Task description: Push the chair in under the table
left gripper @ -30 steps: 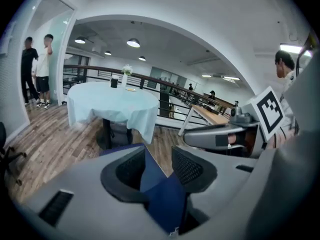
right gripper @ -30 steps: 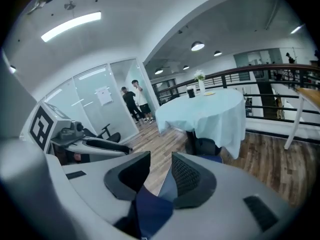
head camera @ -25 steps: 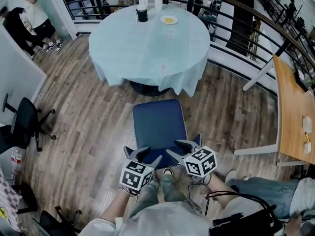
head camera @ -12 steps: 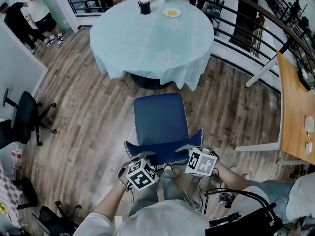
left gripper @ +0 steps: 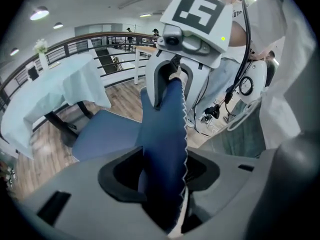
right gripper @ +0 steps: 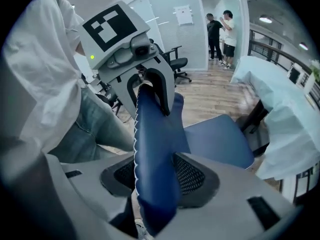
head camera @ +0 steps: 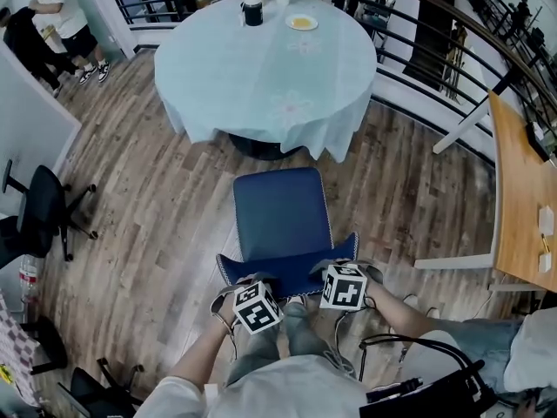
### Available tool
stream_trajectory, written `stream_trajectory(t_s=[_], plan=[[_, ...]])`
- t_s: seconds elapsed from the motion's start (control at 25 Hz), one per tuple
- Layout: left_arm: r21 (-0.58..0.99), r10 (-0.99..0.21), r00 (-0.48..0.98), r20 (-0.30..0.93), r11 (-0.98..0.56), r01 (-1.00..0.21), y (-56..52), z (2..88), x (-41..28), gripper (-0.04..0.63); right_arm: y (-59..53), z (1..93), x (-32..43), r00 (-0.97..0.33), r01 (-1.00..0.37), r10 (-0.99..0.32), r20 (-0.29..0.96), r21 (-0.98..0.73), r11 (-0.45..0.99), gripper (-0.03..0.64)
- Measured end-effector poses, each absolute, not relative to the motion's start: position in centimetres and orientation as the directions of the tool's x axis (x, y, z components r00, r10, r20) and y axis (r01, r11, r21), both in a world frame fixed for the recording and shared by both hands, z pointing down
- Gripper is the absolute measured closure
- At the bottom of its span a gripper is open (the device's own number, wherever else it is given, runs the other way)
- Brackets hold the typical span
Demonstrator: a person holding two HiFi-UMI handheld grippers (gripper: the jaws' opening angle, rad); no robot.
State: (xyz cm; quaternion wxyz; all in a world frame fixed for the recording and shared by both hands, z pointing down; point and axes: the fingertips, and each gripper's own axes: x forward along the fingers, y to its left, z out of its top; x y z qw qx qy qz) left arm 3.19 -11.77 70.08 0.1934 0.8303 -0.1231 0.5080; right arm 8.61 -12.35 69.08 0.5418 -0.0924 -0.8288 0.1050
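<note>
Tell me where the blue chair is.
Head view, centre: the blue chair stands on the wood floor, clear of the round table above it in the picture, its backrest nearest the person.

Bare floor (head camera: pixel 191 181) between chair (head camera: pixel 280 220) and table (head camera: pixel 261 68) — open; table pedestal (head camera: pixel 261 151) straight ahead.

A chair (head camera: pixel 280 233) is set upright, pulled out from the round table (head camera: pixel 261 68), which is draped in pale blue. Its dark blue padded seat (head camera: pixel 278 203) is faced toward the table, near the drape's hem but not under it. Its blue backrest (head camera: pixel 287 273), edged with white zigzag stitching, is turned away from the table.
</note>
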Motion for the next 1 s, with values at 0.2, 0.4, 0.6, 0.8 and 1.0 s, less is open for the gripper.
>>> stream_trajectory(t_s=[0.2, 0.4, 0.6, 0.8, 1.0], plan=[[0.218, 0.021, 0.465, 0.885, -0.901, -0.375, -11.4, 70.4, 3.5, 0.402, -12.0, 69.3, 8.6, -0.386, 0.062, 0.315, 0.867, -0.316, 0.947, 0.419], [0.159, -0.052, 0.467, 0.883, -0.902, -0.401, -11.7, 70.1, 3.3, 0.407, -11.9, 69.1, 8.4, -0.398, 0.062, 0.294, 0.869, -0.294, 0.954, 0.422], [0.153, -0.054, 0.466, 0.883, -0.906, -0.395, -12.0, 69.8, 3.6, 0.410, -12.2, 68.8, 8.7, -0.395, 0.058, 0.290, 0.872, -0.291, 0.955, 0.423], [0.144, -0.068, 0.479, 0.875, -0.909, -0.391, -12.7, 69.8, 3.8, 0.411, -12.9, 68.9, 8.8, -0.400, 0.052, 0.282, 0.872, -0.286, 0.957, 0.423], [0.139, -0.074, 0.479, 0.875, -0.908, -0.395, -14.6, 69.9, 3.8, 0.411, -14.8, 68.9, 8.8, -0.414, 0.040, 0.264, 0.871, -0.273, 0.961, 0.423]])
